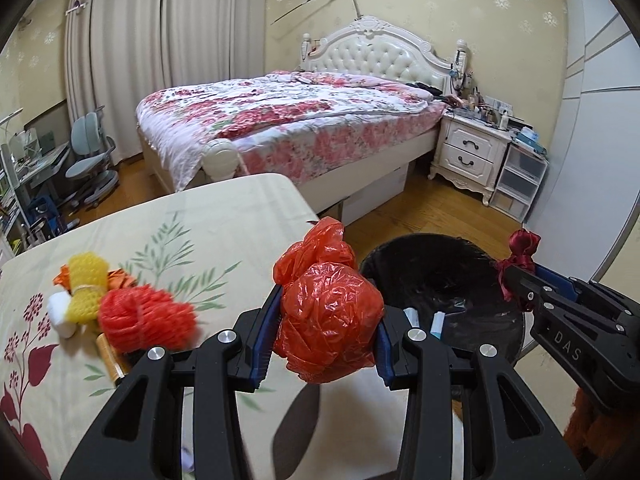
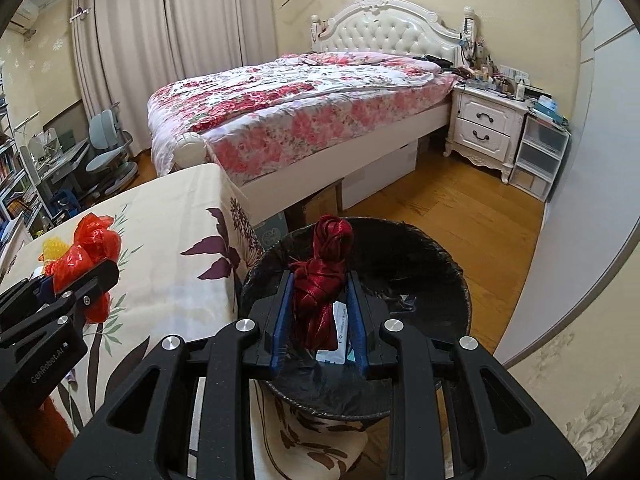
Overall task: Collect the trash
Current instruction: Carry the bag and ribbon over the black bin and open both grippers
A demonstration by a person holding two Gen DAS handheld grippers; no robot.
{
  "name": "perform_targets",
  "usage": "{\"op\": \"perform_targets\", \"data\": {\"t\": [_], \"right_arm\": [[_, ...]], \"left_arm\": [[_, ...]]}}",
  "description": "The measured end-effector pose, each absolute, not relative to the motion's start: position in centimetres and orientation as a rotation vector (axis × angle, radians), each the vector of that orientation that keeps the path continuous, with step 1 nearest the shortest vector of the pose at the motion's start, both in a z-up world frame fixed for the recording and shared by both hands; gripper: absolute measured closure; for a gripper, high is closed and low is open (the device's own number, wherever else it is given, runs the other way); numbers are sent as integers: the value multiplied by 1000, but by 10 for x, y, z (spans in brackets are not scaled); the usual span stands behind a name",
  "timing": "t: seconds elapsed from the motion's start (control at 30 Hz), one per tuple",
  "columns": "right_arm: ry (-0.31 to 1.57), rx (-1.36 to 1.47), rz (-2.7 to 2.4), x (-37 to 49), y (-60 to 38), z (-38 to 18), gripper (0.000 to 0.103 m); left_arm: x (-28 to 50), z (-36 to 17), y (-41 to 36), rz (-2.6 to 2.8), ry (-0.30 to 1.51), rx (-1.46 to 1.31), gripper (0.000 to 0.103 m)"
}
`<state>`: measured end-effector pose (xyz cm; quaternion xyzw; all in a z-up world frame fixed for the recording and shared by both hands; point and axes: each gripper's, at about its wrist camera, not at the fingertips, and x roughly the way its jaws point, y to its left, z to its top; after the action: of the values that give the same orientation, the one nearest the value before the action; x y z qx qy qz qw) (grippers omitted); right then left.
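Note:
My left gripper [image 1: 326, 322] is shut on a crumpled red plastic bag [image 1: 326, 312] and holds it above the table's right edge, beside the black-lined trash bin [image 1: 436, 276]. My right gripper [image 2: 320, 312] is shut on a dark red ribbon bundle [image 2: 324, 276] and holds it over the open bin [image 2: 420, 264]. The right gripper with the ribbon [image 1: 520, 254] shows at the right of the left wrist view. The left gripper with the bag [image 2: 86, 256] shows at the left of the right wrist view. A white packet [image 2: 340, 332] lies in the bin.
A table with a floral cloth [image 1: 200, 220] holds a red net ball [image 1: 140, 320], a yellow net piece [image 1: 86, 284], a white lump [image 1: 60, 312] and orange scraps. A bed [image 1: 288, 120], nightstand [image 1: 468, 148], drawers and a desk chair [image 1: 90, 152] stand beyond on the wood floor.

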<state>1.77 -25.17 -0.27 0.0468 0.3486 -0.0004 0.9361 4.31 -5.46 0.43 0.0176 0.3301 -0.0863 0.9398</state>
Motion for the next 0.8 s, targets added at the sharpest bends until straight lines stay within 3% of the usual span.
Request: {"op": "perform_targets", "data": {"t": [0.8], "right_arm": [[743,152,-69,48,-300,-28,78]], "left_arm": [[107,-26,-127,-205,722,115,61]]}}
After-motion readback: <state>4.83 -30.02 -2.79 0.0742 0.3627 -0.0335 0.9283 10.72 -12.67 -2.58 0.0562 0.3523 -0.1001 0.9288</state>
